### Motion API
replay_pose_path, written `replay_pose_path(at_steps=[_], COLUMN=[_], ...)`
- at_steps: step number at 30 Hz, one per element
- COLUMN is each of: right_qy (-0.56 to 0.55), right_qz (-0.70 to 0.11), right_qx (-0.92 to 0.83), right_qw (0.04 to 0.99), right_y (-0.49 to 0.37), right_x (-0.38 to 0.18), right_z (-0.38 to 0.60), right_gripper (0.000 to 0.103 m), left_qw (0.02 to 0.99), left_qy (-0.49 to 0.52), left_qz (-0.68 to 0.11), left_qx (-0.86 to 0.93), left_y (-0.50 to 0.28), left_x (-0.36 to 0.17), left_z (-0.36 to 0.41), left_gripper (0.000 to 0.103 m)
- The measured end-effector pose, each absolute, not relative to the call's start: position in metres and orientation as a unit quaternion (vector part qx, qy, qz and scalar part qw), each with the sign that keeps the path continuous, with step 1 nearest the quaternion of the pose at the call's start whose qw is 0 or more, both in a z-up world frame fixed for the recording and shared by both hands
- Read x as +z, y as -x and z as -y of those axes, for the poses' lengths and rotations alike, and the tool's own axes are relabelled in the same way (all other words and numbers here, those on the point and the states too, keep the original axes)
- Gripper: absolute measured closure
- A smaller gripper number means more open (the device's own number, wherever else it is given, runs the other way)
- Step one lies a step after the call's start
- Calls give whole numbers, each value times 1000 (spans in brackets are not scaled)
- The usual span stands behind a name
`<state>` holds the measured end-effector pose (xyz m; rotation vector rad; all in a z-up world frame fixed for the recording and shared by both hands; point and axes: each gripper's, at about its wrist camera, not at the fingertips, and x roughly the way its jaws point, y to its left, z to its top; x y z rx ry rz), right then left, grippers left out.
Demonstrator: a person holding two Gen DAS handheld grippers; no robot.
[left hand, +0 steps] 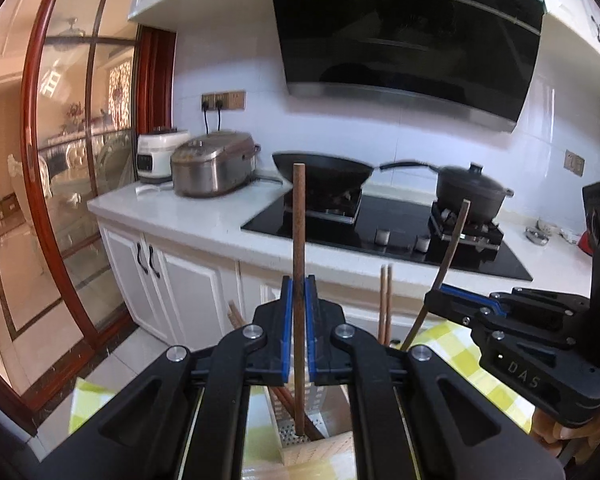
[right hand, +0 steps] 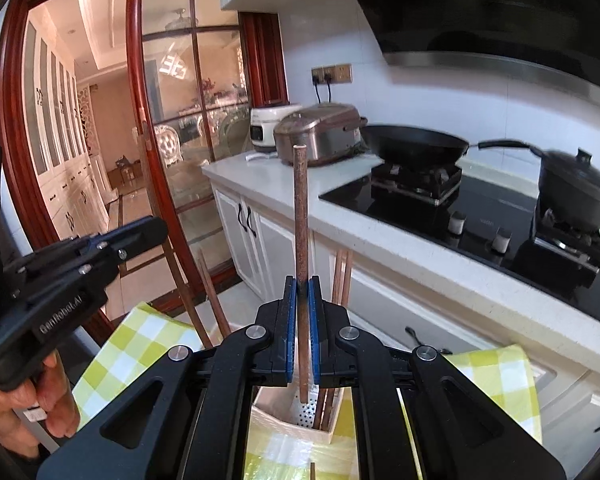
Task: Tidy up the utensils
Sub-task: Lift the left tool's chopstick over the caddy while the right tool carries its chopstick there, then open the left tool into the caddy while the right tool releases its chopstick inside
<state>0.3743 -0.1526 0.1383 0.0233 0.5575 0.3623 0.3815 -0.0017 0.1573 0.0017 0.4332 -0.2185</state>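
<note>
My left gripper (left hand: 299, 292) is shut on a brown wooden chopstick (left hand: 299, 220), held upright with its lower end inside a wooden utensil holder (left hand: 320, 446) with a perforated metal base. My right gripper (right hand: 302, 292) is shut on another brown chopstick (right hand: 301, 208), also upright, its tip down in the same holder (right hand: 296, 426). The right gripper also shows at the right of the left wrist view (left hand: 440, 294), gripping its slanted chopstick (left hand: 452, 248). More chopsticks (left hand: 385, 300) stand in the holder. The left gripper's body shows at the left of the right wrist view (right hand: 162, 230).
The holder stands on a yellow-and-white checked cloth (right hand: 140, 340). Behind are a white counter (left hand: 188, 212), a black hob with a wok (left hand: 320, 168) and a lidded pot (left hand: 470, 194), two cookers (left hand: 214, 166), and a red-framed glass door (left hand: 60, 160).
</note>
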Motion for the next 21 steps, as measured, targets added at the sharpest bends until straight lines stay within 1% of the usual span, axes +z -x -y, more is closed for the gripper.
replay_pose_path(at_steps=[9, 15, 21], right_qy=[13, 25, 29], right_qz=[-331, -353, -353], right_qx=[185, 191, 194], right_qw=[925, 916, 915], right_y=[-384, -383, -377], right_x=[102, 92, 93], right_z=[140, 135, 139], right_gripper=[97, 97, 97], left_qw=[958, 953, 951], left_qy=[3, 2, 3], left_qz=[-265, -285, -291], left_qx=[-106, -104, -102], left_y=[-399, -405, -407], left_x=[107, 92, 86], left_z=[-2, -3, -5], left_gripper=[97, 97, 97])
